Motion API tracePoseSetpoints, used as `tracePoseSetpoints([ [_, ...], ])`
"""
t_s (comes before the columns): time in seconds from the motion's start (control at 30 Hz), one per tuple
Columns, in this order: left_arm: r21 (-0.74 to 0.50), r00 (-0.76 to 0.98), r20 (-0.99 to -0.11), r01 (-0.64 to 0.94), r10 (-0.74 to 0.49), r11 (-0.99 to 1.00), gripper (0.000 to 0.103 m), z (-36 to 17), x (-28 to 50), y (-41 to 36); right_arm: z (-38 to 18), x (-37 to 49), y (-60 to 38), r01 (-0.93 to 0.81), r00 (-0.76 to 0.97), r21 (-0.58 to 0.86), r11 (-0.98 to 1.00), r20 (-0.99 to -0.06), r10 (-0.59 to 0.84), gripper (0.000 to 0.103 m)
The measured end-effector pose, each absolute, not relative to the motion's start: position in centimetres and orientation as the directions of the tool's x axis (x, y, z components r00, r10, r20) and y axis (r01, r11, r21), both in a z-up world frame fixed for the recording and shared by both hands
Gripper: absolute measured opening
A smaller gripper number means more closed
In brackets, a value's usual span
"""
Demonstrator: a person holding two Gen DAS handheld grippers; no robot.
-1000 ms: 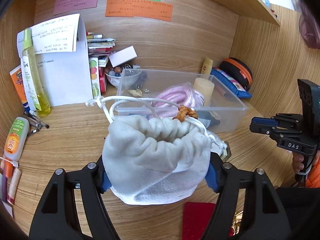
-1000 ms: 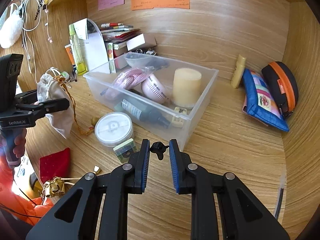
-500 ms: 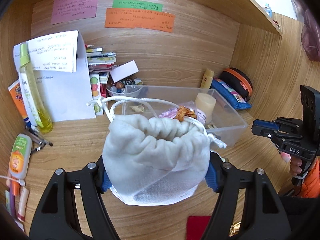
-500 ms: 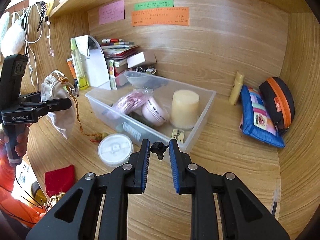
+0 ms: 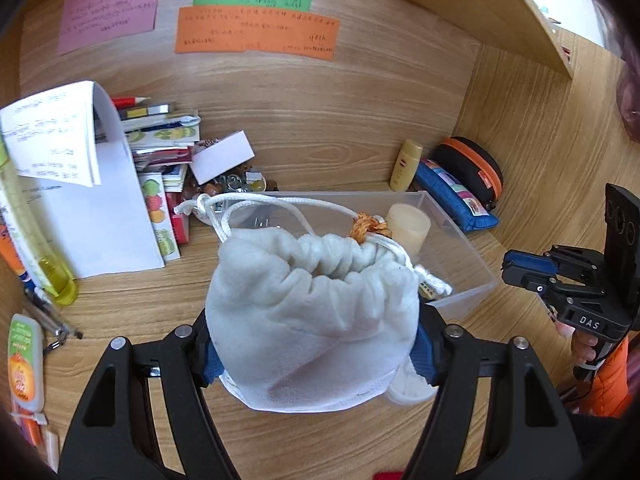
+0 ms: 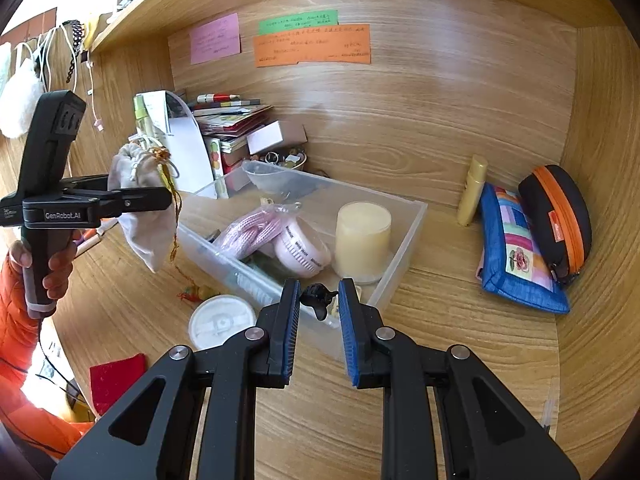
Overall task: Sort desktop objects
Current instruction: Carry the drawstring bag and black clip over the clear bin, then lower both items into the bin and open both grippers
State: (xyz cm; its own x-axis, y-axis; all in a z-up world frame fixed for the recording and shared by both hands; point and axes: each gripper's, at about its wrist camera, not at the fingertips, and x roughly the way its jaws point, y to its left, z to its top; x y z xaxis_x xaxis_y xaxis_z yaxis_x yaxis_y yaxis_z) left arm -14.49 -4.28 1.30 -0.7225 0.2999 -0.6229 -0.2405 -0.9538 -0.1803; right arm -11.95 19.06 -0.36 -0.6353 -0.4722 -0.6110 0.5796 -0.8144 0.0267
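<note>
- Gripping the white drawstring pouch [image 5: 312,320] around its body, the left gripper [image 5: 312,354] has both blue pads pressed into the cloth; the gathered mouth faces up, presumably so that nothing spills, and an orange tasselled cord [image 6: 174,220] hangs free below it.
- Right gripper [image 6: 319,312]: fingers drawn narrow on a small black clip [image 6: 317,298], pinched at the tips, probably because so small a piece needs a fingertip hold.
- Pouch position: raised clear of the desk, near the left end of the clear plastic bin [image 6: 404,248] and not yet over it; judged to be on its way to the bin.
- Near desk: a round white lid [image 6: 221,322] and a red cloth [image 6: 116,376] lie loose in front of the bin, apparently unsorted.
- Bin contents: a cream candle [image 6: 362,240], a pink knitted piece [image 6: 250,232] and a pink round item [image 6: 306,252], grouped as things already collected.
- Right of the bin: a blue patchwork pouch [image 6: 516,256] touching a black case with orange zip [image 6: 560,216]; a small yellow bottle [image 6: 472,190] stands against the back panel.
- Far left: stacked books [image 6: 230,120] and a curled white sheet [image 5: 88,184].
- Setting: a wood-grain desk [image 6: 460,320] in a wooden alcove, coloured notes [image 6: 312,50] on the back panel, a shelf overhead.
</note>
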Motion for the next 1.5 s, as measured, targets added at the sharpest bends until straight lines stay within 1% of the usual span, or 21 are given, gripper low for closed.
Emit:
tracePoseSetpoints([
  [0.3, -0.222, -0.685, -0.642, -0.264, 0.344, -0.939, 0.072, 1.1, -17.3, -4.2, -0.4, -13.7, 18.4, 0.589, -0.621, 0.030, -0.808, -0.623, -0.476, 0.018],
  [0.67, -0.213, -0.651, -0.673, -0.286, 0.353, -0.934, 0.072, 0.0, -20.1, -3.7, -1.2, -15.6, 17.1, 0.604, -0.591, 0.028, -0.796, -0.655, -0.471, 0.018],
  [1.1, -0.190, -0.614, -0.716, -0.288, 0.333, -0.939, 0.072, -1.8, -22.4, -3.0, -2.6, -17.3, 16.0, 0.605, -0.560, 0.015, -0.796, -0.703, -0.439, 0.018],
  [1.33, -0.183, -0.622, -0.711, -0.288, 0.329, -0.940, 0.072, -1.9, -21.9, -3.1, -3.1, -17.5, 15.5, 0.601, -0.574, -0.035, -0.798, -0.714, -0.401, 0.018],
  [1.5, -0.211, -0.615, -0.706, -0.290, 0.351, -0.933, 0.072, -1.6, -21.8, -3.5, -3.2, -17.6, 15.0, 0.602, -0.575, -0.053, -0.797, -0.721, -0.387, 0.018],
])
